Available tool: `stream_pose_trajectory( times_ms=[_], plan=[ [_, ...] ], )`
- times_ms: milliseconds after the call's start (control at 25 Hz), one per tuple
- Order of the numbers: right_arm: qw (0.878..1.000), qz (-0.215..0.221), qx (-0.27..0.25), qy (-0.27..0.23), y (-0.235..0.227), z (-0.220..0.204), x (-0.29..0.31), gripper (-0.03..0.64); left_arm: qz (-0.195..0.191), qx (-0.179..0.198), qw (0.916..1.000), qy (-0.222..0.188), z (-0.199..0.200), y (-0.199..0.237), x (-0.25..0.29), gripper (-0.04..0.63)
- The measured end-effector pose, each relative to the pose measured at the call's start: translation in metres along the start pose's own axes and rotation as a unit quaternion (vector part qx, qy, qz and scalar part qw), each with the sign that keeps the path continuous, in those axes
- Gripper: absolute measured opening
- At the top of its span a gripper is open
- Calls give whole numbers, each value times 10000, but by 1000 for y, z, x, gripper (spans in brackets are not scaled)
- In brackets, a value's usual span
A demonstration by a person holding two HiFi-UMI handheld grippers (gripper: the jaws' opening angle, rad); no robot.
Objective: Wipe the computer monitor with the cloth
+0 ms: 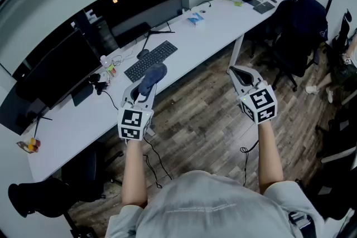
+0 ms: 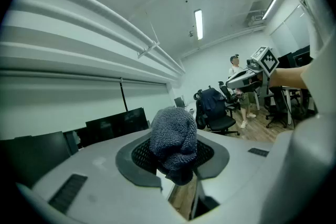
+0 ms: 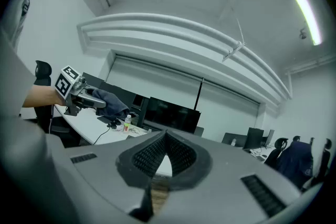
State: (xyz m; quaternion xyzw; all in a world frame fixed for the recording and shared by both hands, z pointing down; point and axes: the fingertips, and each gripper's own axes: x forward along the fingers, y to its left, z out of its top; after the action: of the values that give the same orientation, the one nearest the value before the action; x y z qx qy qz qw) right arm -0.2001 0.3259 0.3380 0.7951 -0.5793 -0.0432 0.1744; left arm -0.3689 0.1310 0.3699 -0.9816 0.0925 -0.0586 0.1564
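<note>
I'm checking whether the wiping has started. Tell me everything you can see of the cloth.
The cloth is dark blue-grey with a nubby, knitted-looking texture, apparently soft fabric. It is bunched into a lump, not spread flat, and clamped between the jaws of the left gripper, bulging past them. It is held in the air before the white desk, near the keyboard, touching only the gripper. It is apart from the dark monitors; no wiping contact shows.

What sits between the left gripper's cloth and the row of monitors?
In the head view, a black keyboard and a mouse on the white desk lie between the cloth and the monitors.
</note>
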Motion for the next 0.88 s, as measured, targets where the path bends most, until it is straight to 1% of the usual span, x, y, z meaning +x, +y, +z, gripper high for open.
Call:
stream_pose_trajectory(
  times_ms=[240,480,640,760,880],
  plan=[
    [10000,11,-37,-73,-12,-4,-7,0,10,4,10000,31,5,-12,7,114],
    [9999,17,-11,-150,-36,-14,-24,2,10,36,9999,156,8,-40,22,114],
    [9999,78,-44,-86,-52,-38,-38,0,65,67,9995,293,10,-64,29,114],
    [9996,264,55,45,-60,-63,-51,0,88,74,9993,354,13,-83,32,114],
    [9996,286,-29,83,-74,-69,-56,0,95,62,9992,381,18,-95,40,114]
  ],
)
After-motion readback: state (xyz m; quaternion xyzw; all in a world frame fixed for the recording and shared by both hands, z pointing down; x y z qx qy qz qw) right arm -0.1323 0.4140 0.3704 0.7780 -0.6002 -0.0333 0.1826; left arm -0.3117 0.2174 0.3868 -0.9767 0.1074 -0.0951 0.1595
